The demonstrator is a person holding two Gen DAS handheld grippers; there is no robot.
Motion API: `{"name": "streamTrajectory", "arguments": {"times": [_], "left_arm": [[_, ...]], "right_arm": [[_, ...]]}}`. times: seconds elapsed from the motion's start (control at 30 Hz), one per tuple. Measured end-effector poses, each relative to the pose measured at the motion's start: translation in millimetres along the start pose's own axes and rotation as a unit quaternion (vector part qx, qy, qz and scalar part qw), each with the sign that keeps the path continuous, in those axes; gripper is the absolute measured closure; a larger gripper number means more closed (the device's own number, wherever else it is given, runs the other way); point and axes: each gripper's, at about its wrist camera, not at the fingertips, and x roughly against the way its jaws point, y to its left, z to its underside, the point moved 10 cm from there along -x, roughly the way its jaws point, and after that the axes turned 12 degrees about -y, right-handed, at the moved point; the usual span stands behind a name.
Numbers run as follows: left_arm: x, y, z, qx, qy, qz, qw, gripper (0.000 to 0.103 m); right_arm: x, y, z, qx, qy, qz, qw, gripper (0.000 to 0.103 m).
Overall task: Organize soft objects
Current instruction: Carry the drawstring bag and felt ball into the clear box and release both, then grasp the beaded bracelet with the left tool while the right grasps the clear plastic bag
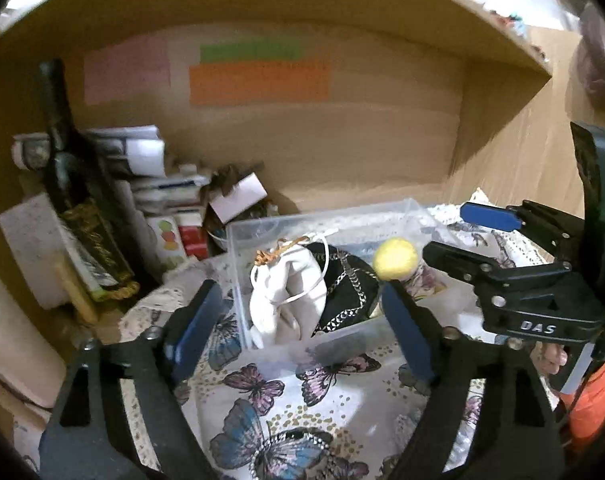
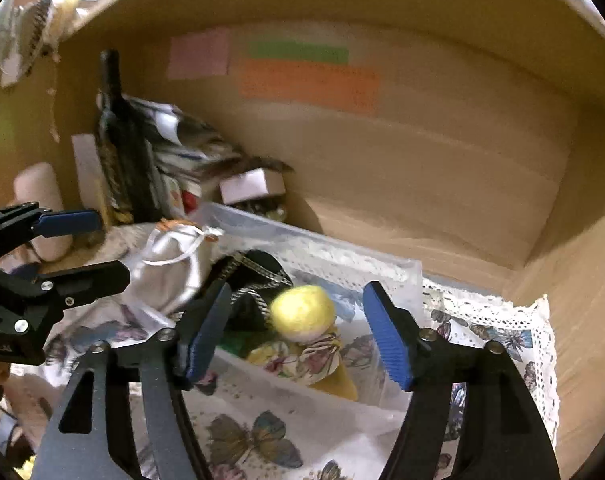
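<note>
A clear plastic box (image 1: pixel 238 236) stands on a butterfly-print cloth (image 1: pixel 270 408) inside a wooden shelf. In it are a white drawstring pouch (image 1: pixel 286 300), a black pouch with a silver chain (image 1: pixel 346 296) and a yellow-headed cloth doll (image 1: pixel 395 258). My left gripper (image 1: pixel 302 320) is open, just in front of the box, empty. My right gripper (image 2: pixel 294 332) is open around the doll (image 2: pixel 302 308), not closed on it. The white pouch (image 2: pixel 174 264) and black pouch (image 2: pixel 258 268) lie left of it. The box wall (image 2: pixel 342 252) shows behind.
A dark bottle (image 1: pixel 74 184), stacked boxes and papers (image 1: pixel 158 184) fill the shelf's left side. Coloured notes (image 1: pixel 258 80) stick on the back wall. The shelf's side wall (image 2: pixel 582 280) rises at the right. The right gripper (image 1: pixel 462 240) shows in the left view.
</note>
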Motion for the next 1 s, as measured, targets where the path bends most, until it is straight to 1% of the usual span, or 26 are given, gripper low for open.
{"name": "streamTrajectory", "arguments": {"times": [0.07,0.17,0.23,0.33,0.47,0.53,0.57,0.63,0.67,0.7,0.77,0.87,0.93,1.0], "left_arm": [[9,1,-1,0.0,-0.006,-0.001,1.0,0.013],[23,4,4,0.003,-0.008,-0.004,1.0,0.003],[31,8,11,0.002,-0.003,-0.009,0.9999,0.003],[37,14,27,-0.001,0.013,-0.018,0.9998,0.003],[37,22,54,0.003,0.04,-0.025,0.9989,0.003],[35,26,69,0.007,0.055,-0.026,0.9981,0.003],[35,27,75,0.015,0.061,-0.024,0.9977,0.004],[35,29,89,0.026,0.076,-0.019,0.9966,0.014],[34,29,96,0.026,0.084,-0.017,0.9959,0.022],[33,30,104,0.027,0.095,-0.016,0.995,0.027],[33,31,115,0.028,0.105,-0.017,0.9939,0.03],[32,32,129,0.029,0.119,-0.014,0.9924,0.037],[32,32,138,0.033,0.128,-0.014,0.9912,0.04],[31,33,147,0.028,0.135,-0.018,0.9903,0.046]], "right_arm": [[12,4,-5,0.0,-0.013,-0.005,1.0,0.033],[29,12,-8,0.0,-0.026,-0.017,1.0,0.031],[39,19,-6,0.002,-0.033,-0.025,0.999,0.028],[51,29,2,0.0,-0.037,-0.031,0.999,0.026],[57,40,19,-0.001,-0.027,-0.038,0.999,0.026],[56,47,31,-0.005,-0.015,-0.047,0.999,0.025],[54,52,38,-0.009,-0.006,-0.052,0.999,0.025],[52,59,50,-0.012,0.007,-0.06,0.998,0.025],[51,63,56,-0.011,0.013,-0.062,0.998,0.025],[49,66,62,-0.011,0.02,-0.063,0.998,0.025],[45,72,74,-0.013,0.034,-0.069,0.997,0.025],[39,79,91,-0.026,0.057,-0.082,0.995,0.024],[35,82,103,-0.032,0.074,-0.085,0.993,0.024],[33,83,114,-0.035,0.095,-0.087,0.991,0.025]]}}
